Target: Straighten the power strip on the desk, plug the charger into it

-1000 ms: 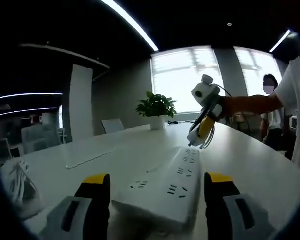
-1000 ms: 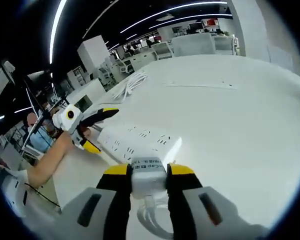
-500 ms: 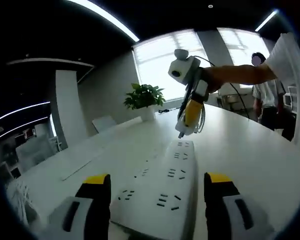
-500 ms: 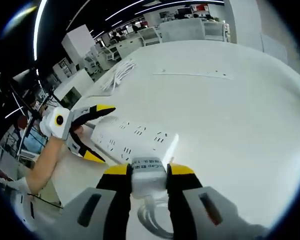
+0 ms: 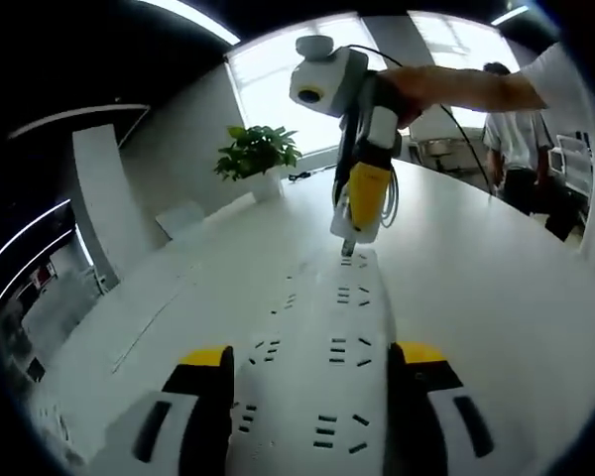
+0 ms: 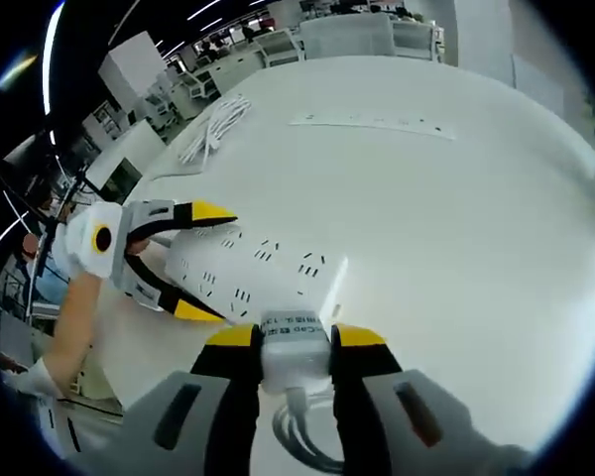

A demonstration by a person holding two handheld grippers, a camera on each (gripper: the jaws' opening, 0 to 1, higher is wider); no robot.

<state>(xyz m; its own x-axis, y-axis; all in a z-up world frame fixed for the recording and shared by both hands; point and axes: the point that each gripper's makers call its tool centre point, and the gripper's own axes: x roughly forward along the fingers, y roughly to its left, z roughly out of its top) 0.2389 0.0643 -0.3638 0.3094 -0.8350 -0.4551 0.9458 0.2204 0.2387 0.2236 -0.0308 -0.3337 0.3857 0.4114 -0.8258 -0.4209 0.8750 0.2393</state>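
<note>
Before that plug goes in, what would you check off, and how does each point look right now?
1. Charger held firmly in the right tongs: ok, clamped between both jaws.
2. Power strip steadied: ok, the left tongs straddle its near end; contact cannot tell.
3. Charger over a socket: ok, it hangs above the strip's far end in the left gripper view.
4. Prongs matched to the slots: cannot tell, the prongs are too small to see.
5. Charger's cord hanging free: ok, it loops behind the jaws.
6. Desk beside the strip free of obstacles: ok.
</note>
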